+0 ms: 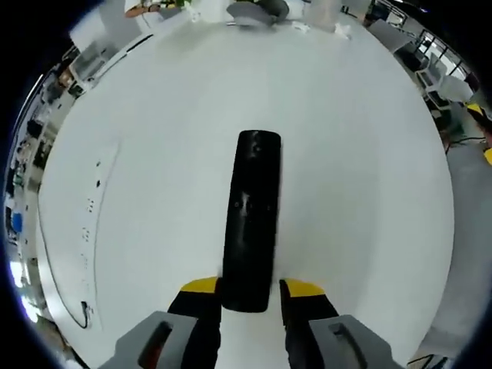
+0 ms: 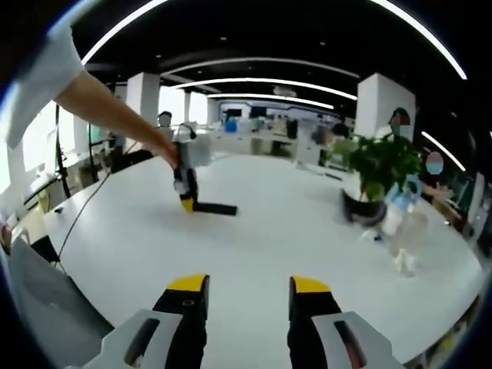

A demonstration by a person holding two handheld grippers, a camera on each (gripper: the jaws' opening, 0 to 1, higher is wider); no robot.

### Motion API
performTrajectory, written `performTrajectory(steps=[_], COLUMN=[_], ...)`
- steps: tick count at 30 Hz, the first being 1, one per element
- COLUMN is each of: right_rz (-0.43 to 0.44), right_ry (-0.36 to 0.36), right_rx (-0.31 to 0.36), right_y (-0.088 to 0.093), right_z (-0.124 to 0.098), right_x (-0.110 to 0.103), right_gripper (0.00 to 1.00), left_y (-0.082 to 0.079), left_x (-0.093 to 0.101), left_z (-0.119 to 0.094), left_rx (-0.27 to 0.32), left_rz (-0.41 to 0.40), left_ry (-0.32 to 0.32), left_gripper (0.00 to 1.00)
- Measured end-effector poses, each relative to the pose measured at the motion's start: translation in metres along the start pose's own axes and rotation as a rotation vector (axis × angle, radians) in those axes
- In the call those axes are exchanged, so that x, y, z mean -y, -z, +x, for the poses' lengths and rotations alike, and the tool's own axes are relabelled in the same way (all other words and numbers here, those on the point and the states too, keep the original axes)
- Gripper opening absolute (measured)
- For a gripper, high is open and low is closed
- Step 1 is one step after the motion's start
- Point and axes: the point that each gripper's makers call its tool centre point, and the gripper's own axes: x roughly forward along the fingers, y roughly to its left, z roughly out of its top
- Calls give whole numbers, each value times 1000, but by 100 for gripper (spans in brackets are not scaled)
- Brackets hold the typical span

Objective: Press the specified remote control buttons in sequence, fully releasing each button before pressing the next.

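Observation:
A long black remote control point(image 1: 250, 219) lies flat on the white round table point(image 1: 361, 177), pointing away from me. My left gripper point(image 1: 251, 289) straddles its near end, the yellow-tipped jaws pressed in against both sides, shut on it. In the right gripper view the same remote control point(image 2: 215, 208) lies far across the table, and a person's hand holds the left gripper point(image 2: 185, 201) down at its left end. My right gripper point(image 2: 248, 286) hangs open over the near part of the table point(image 2: 254, 238), well short of the remote, with nothing between its jaws.
A potted plant point(image 2: 375, 177) and clear plastic bottles point(image 2: 403, 231) stand at the right of the table. A thin cable point(image 2: 83, 209) runs over the table's left side. A power strip with its cord point(image 1: 87, 231) lies near the left edge. Office desks and people are beyond.

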Motion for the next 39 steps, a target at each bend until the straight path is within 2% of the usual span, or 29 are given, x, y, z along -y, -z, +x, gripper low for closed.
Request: performTrajectory(steps=[5,17,22,31,39], right_rz=[-6,3,11,21,35], right_ry=[-6,7,13,22,18], right_rx=[0,8,15,28,36], right_y=[0,-1,-2,-5,-7], right_z=[0,-1,-2,-3,-5], right_x=[-2,2,4,6,6], right_gripper=[38,37,37,34,28], left_y=[1,3,5,9,12], left_x=[-8,-3,8,18,39], left_z=[2,2,2,-1,-2], left_rx=[1,48,24,59,41], left_rz=[-24,-81,-74,-119,-104], left_ry=[-7,-29,-29,-43,-39], left_gripper=[24,23,23,23,23])
